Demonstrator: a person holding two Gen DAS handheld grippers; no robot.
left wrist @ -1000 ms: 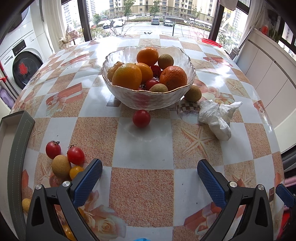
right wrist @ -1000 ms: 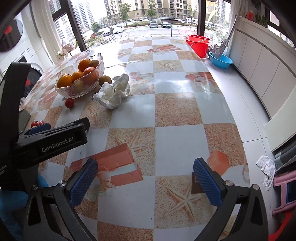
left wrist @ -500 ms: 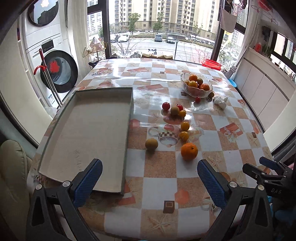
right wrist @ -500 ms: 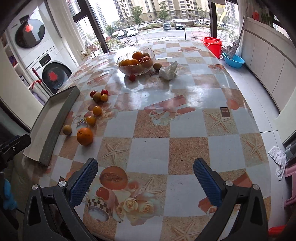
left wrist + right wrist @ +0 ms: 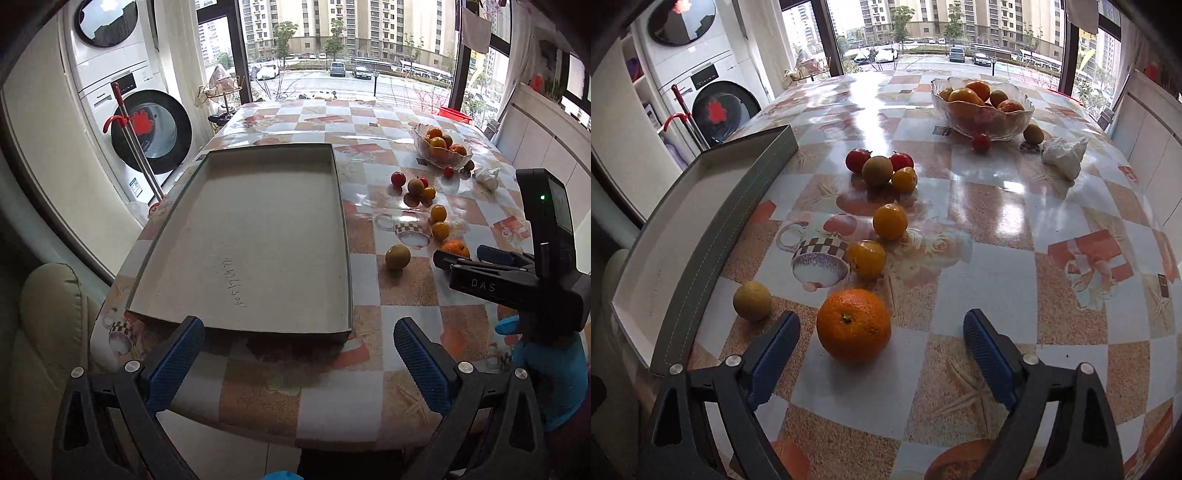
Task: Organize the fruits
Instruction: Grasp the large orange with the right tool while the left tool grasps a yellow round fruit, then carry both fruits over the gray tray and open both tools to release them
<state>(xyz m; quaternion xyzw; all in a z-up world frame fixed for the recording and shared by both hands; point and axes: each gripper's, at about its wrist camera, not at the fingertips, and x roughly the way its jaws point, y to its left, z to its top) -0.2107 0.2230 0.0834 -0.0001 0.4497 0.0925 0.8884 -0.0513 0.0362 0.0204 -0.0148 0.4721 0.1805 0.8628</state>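
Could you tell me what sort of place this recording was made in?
Probably a home dining or laundry area: a stacked washing machine, a table with a patterned cloth, and a glass fruit bowl by a window facing apartment blocks.

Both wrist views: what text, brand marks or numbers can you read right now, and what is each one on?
"DAS": on the right gripper, seen from the left wrist.
Handwritten digits on the tray floor: too sideways and scrawled to read.
Labels and panel on the washing machine: too small to read.
Right wrist view: nothing legible.
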